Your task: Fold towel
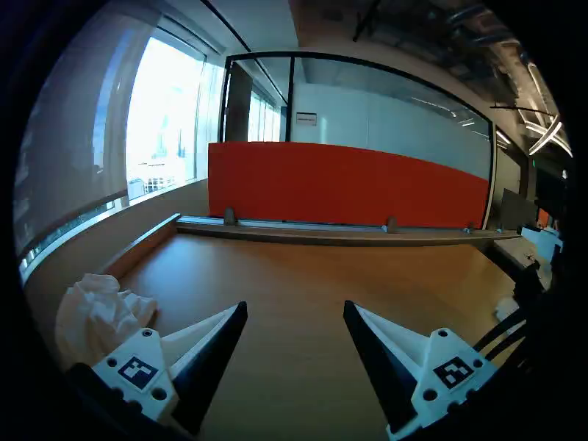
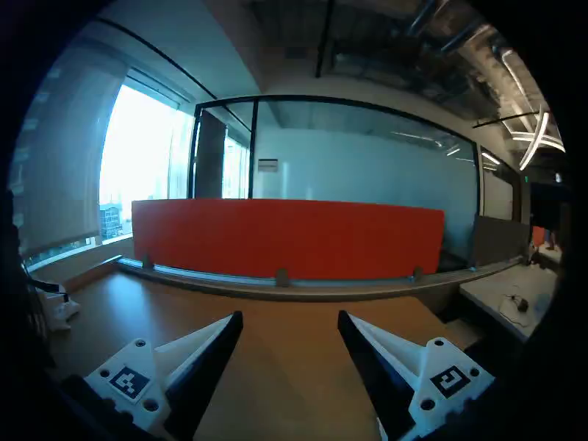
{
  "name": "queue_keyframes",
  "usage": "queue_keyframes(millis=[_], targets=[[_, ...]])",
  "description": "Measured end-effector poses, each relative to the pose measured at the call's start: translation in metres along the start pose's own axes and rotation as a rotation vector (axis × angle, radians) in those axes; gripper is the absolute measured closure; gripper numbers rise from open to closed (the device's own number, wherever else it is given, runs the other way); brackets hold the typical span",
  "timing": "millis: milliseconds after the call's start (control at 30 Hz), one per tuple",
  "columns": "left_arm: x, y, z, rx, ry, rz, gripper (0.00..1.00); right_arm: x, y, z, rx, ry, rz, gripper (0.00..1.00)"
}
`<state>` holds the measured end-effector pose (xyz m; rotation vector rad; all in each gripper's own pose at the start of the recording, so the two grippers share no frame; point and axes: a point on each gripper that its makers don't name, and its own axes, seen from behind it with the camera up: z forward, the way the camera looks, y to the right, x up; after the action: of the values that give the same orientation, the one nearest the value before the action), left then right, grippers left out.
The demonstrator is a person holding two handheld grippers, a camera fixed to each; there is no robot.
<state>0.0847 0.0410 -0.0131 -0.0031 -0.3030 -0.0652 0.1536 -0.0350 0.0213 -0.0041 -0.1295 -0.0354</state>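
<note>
Your left gripper [image 1: 294, 304] spread wide over the brown table [image 1: 316, 272], holding nothing, the white towel [image 1: 95, 312] bunched up on the table just beside one of its fingers [image 1: 206, 345], your right gripper [image 2: 289, 314] spread wide too, nothing between its fingers, red screen [image 2: 287, 235] at the back.

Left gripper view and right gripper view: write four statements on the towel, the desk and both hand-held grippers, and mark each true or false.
1. The towel lies crumpled on the wooden desk. True.
2. The left hand-held gripper is shut on the towel. False: it is open, and the towel lies off to the side of its fingers, not between them.
3. A red partition stands along the desk's far edge. True.
4. The right hand-held gripper holds a corner of the towel. False: it is open, with only bare desk showing between its fingers.
</note>
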Motion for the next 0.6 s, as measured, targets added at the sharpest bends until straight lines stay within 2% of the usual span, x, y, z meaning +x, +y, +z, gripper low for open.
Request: queue_keyframes(millis=[367, 600], targets=[[0.003, -0.009, 0.007, 0.015, 0.066, -0.032, 0.03, -0.001, -0.010, -0.004, 0.004, -0.003, -0.012, 0.00], [0.001, -0.015, 0.014, 0.022, 0.121, -0.009, 0.03, 0.005, -0.020, -0.007, 0.016, 0.015, -0.031, 0.00]])
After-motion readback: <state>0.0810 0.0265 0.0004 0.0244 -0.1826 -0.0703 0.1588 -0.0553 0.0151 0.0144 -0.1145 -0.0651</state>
